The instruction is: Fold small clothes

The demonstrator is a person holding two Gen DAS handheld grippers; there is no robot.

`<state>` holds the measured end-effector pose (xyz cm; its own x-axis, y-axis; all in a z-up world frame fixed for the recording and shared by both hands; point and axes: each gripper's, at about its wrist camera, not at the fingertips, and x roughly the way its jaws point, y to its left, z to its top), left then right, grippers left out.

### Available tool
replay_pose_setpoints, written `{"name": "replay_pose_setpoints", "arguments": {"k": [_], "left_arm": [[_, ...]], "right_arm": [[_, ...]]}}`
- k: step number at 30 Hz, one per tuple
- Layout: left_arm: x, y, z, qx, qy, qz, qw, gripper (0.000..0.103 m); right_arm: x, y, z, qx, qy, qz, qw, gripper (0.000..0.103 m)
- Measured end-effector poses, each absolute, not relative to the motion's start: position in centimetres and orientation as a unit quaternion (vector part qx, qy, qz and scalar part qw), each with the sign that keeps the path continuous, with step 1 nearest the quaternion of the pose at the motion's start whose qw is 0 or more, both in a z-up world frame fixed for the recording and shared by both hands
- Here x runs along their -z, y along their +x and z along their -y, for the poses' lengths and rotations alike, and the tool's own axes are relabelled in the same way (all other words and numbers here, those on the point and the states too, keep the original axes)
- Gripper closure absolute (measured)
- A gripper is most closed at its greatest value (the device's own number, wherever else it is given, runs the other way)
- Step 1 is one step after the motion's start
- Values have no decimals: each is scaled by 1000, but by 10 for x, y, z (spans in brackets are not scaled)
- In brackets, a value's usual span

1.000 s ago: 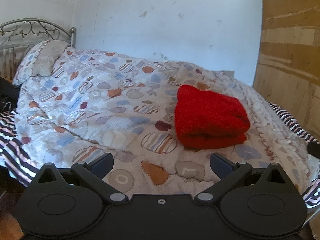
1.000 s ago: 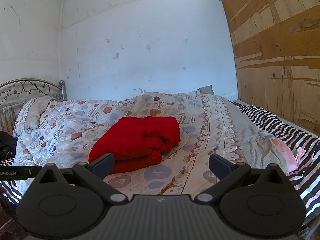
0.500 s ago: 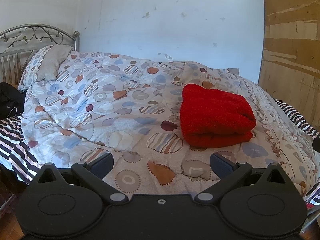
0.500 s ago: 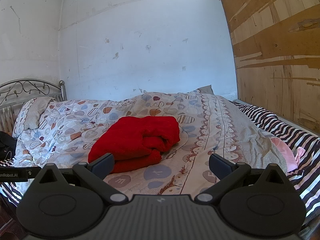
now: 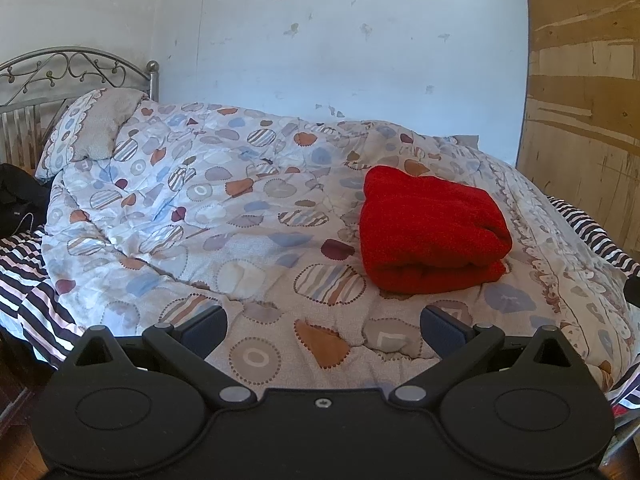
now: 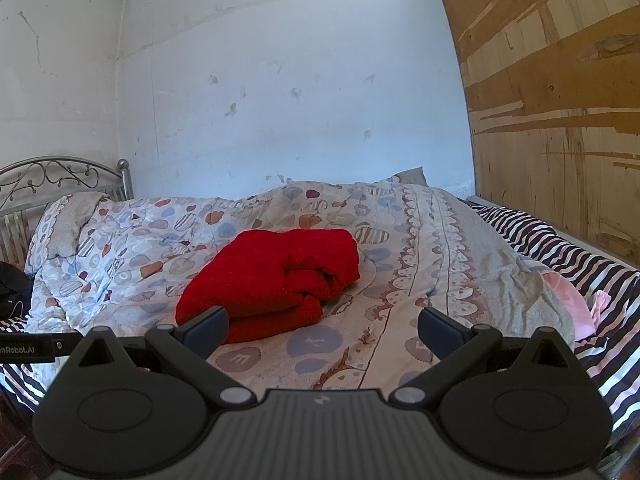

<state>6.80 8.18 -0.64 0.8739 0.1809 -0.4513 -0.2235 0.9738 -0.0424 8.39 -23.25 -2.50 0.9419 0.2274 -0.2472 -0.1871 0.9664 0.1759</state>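
Observation:
A red garment [image 5: 430, 234] lies folded in a thick bundle on the patterned quilt [image 5: 224, 216], right of centre in the left wrist view. It also shows in the right wrist view [image 6: 276, 276], left of centre. My left gripper [image 5: 324, 330] is open and empty, held back from the bed's near edge, well short of the garment. My right gripper [image 6: 322, 328] is open and empty too; its left finger [image 6: 206, 326] overlaps the bundle's near corner in the image, apart from it.
A pillow [image 5: 96, 128] and metal headboard [image 5: 68, 68] are at the far left. A striped sheet [image 6: 560, 248] and pink cloth [image 6: 568, 300] lie at the right by the wooden wall [image 6: 560, 120]. A black bag [image 5: 18, 196] sits at the left edge.
The left gripper has drawn back and tilted up a little, so more of the bed shows. The right gripper has hardly moved. The red bundle lies still.

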Motion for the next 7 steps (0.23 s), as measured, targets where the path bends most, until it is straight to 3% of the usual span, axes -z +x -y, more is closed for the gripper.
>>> {"name": "replay_pose_setpoints", "arguments": {"k": [7], "left_arm": [[9, 70, -82, -102, -47, -233, 966, 1]], "right_arm": [[28, 86, 232, -105, 77, -140, 982, 0]]}}
